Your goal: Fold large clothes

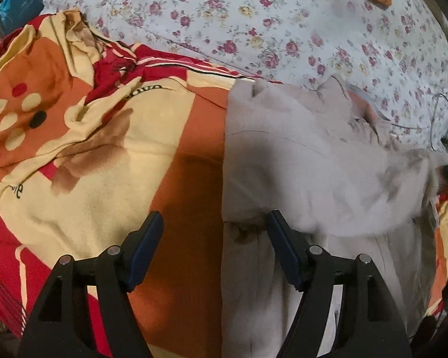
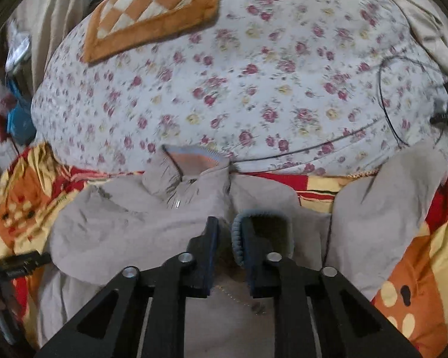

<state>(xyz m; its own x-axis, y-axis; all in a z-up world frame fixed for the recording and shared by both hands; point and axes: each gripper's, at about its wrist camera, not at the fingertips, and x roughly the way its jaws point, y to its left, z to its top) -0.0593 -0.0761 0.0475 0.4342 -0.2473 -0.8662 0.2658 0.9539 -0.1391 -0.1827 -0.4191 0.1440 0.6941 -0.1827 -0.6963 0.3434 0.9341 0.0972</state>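
Grey jacket [image 2: 128, 226] lies spread on the bright bedspread [image 1: 110, 161] with its folding just starting: the right gripper [image 2: 228, 256] has pinched the sleeve cuff [image 2: 262, 232] and should next carry it across the jacket, while the left gripper [image 1: 215, 247] hangs open, holding nothing, over the jacket's edge.

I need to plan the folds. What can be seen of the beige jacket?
The beige jacket is soft, quilted-looking fabric with a zip, an orange-lined, blue-trimmed collar and a ribbed blue-grey cuff. It lies crumpled on the orange, red and yellow blanket. The right claw is shut at that cuff; the left claw is open over its edge.
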